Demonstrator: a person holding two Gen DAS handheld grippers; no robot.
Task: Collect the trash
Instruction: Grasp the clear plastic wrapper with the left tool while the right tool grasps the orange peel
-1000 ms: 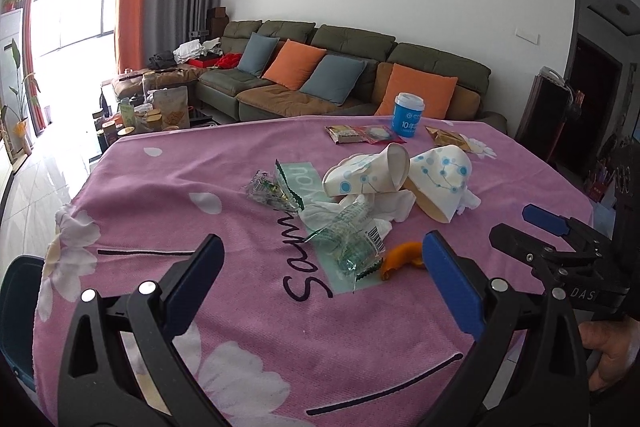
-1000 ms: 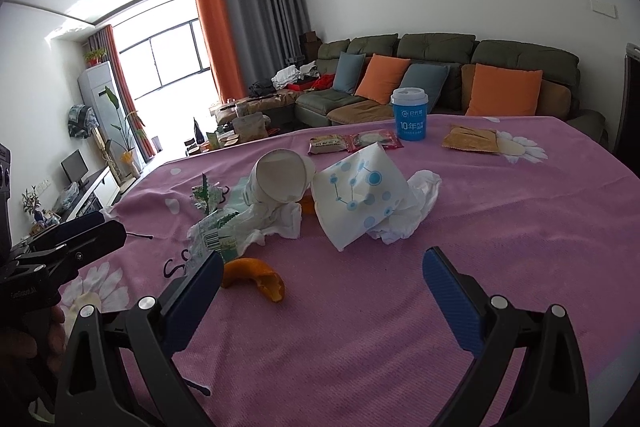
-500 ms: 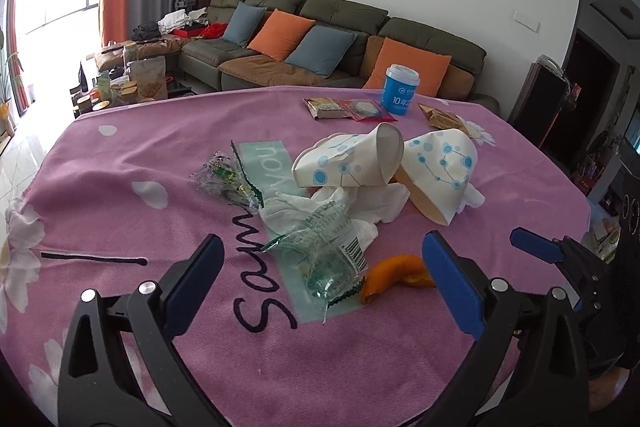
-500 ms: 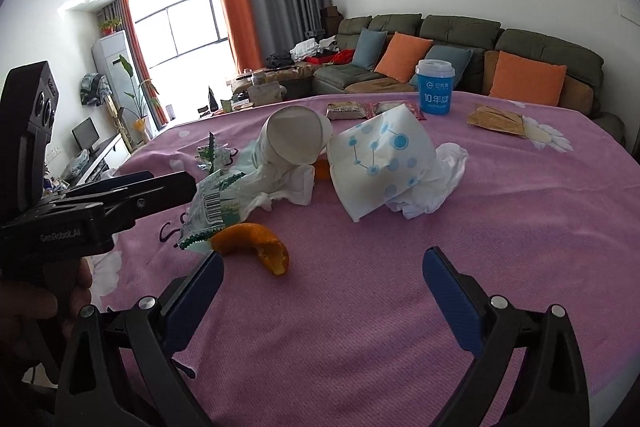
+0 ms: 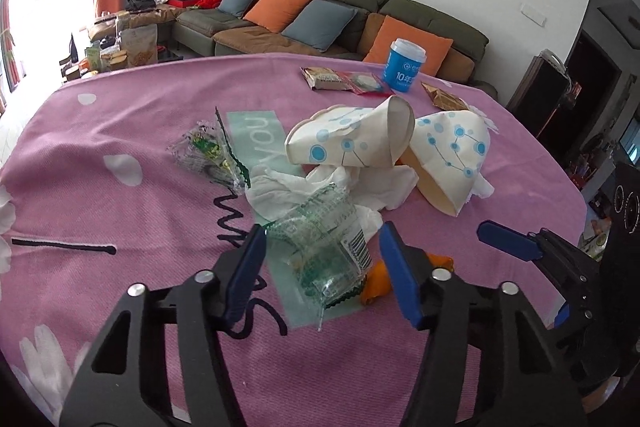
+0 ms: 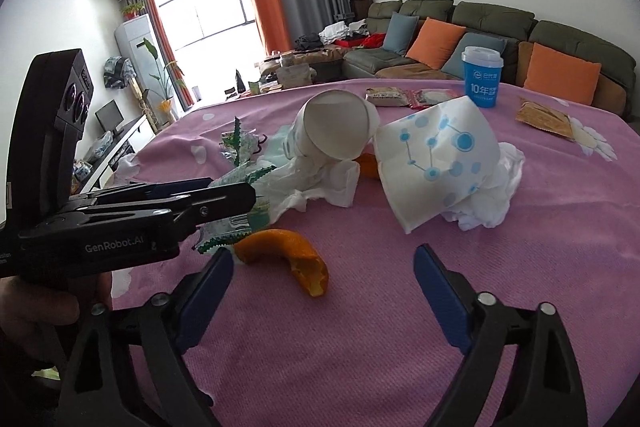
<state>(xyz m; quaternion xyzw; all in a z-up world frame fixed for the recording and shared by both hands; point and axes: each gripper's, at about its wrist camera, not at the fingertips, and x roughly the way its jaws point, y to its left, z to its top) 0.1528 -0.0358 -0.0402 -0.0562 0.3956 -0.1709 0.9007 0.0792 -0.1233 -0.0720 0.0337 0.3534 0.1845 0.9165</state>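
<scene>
Left wrist view: left tongs point(image 5: 322, 269) straddling crumpled clear wrapper point(image 5: 324, 247), pads close beside it on either side; actual clamping on it impossible to tell. Wrapper's long axis running away from the tongs toward white tissue point(image 5: 320, 185) beyond. Orange peel point(image 5: 380, 281) just right of the right pad. Right tongs point(image 5: 508, 241) further right, low over pink tabletop point(image 5: 120, 131).

Right wrist view: right tongs point(image 6: 323, 301) spread wide, released, gripping nothing. Peel lying crosswise just ahead, curved, cut end toward the right pad. Left tongs reaching in level from the left, tips at the wrapper.
</scene>
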